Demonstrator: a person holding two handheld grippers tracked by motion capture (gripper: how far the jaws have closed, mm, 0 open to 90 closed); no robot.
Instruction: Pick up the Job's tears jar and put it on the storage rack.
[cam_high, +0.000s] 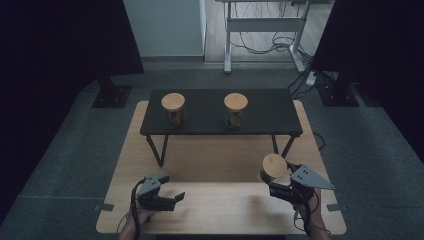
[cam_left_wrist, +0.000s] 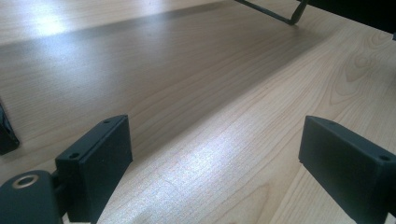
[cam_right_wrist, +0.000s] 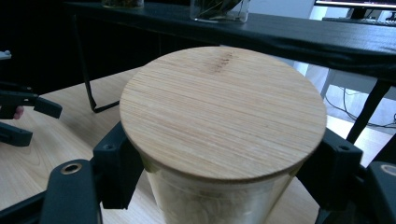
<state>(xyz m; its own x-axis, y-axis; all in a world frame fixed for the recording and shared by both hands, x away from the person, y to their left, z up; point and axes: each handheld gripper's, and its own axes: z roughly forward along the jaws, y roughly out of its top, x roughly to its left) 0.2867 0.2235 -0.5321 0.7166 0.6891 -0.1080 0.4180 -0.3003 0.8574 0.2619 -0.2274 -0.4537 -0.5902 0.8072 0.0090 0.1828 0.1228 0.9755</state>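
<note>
Fingers (cam_right_wrist: 116, 168) of the right gripper (cam_right_wrist: 219, 186) sit on either side of a glass jar (cam_right_wrist: 205, 205), pressed against the wall just under its bamboo lid (cam_right_wrist: 223, 109), so the jar looks gripped. In the high view the jar (cam_high: 274, 166) stands between those fingers at the counter's (cam_high: 215, 205) near right. To do this step well, I would keep the squeeze on the glass and not the lid, hold the jar upright, and lift it straight before carrying it toward the black shelf (cam_high: 220, 127) beyond the fingertips. Pale, flat pieces fill the jar; what they are I cannot tell.

Left gripper (cam_high: 159, 196) fingers (cam_left_wrist: 100, 163) stand wide apart over bare wood, holding nothing.

Farther out, two more lidded jars (cam_high: 173, 109) (cam_high: 235, 110) stand on the shelf, each with darker contents too small to name.
</note>
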